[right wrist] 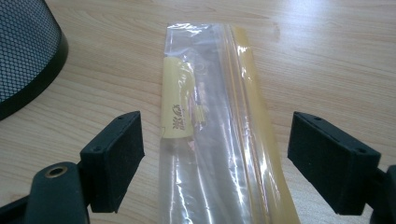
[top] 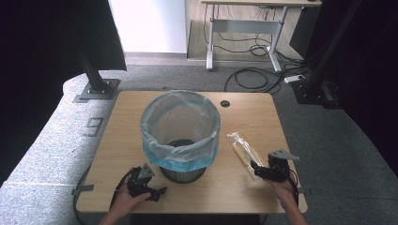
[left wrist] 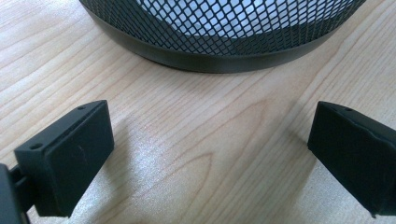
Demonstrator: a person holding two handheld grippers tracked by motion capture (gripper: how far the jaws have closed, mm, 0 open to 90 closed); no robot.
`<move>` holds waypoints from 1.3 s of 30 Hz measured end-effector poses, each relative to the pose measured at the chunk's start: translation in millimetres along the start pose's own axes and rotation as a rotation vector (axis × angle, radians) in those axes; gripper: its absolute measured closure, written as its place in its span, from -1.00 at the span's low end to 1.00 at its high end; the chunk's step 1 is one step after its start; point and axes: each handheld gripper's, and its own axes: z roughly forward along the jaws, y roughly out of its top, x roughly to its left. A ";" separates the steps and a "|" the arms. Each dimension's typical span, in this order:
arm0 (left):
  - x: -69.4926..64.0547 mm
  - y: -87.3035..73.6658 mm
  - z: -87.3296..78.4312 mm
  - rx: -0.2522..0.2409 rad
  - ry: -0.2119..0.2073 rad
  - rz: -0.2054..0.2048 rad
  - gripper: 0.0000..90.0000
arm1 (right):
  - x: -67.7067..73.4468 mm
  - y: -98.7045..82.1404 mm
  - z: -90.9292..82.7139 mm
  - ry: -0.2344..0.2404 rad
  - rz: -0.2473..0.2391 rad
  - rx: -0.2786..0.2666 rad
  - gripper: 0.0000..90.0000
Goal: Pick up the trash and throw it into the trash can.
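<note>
One long clear packet flat on the table, in the right half, between the bin and the right edge, nearer the front edge than the back. Long axis slanted: far end toward the back and a little toward the bin, near end toward the front right corner. Inside, seen in the right gripper view, a yellow paper sleeve with print, lying along the same axis, and a yellow strip down one long side of the packet. One right gripper at the packet's near end, claw wide, one jaw on each side of the plastic, pads clear of it, nothing gripped. One left gripper near the front edge, left of centre, just in front of the bin's base, claw wide too, holding nothing, bare wood between its jaws in the left gripper view. One round black mesh bin at the table's middle, upright, lined with one pale blue bag folded over the rim. One hand on each gripper, two in all, entering from the front edge. One small dark round hole near the back edge, right of the bin.
</note>
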 end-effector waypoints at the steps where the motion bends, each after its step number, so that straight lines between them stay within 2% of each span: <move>1: -0.1 -0.1 0.1 -0.001 0.001 0.000 -1.00 | 0.0 0.5 0.8 -0.004 0.001 0.000 -0.60; 8: -0.1 -0.1 0.1 -0.002 0.001 0.000 -1.00 | 1.8 0.2 1.1 -0.011 -0.013 0.008 -0.57; 12: -0.1 -0.1 0.1 -0.002 0.001 0.000 -1.00 | 2.1 0.8 0.5 -0.014 -0.005 0.006 -0.57; 22: -0.1 -0.1 0.1 -0.002 0.001 0.000 -1.00 | 1.2 3.2 1.3 -0.013 0.003 -0.008 -0.57; 28: -0.1 0.0 0.1 -0.001 0.001 0.000 -1.00 | 4.6 6.7 1.5 -0.033 0.006 -0.032 -0.57; 39: -0.1 0.0 0.1 -0.001 0.001 0.000 -1.00 | 11.0 12.6 13.5 -0.019 -0.008 -0.023 -0.58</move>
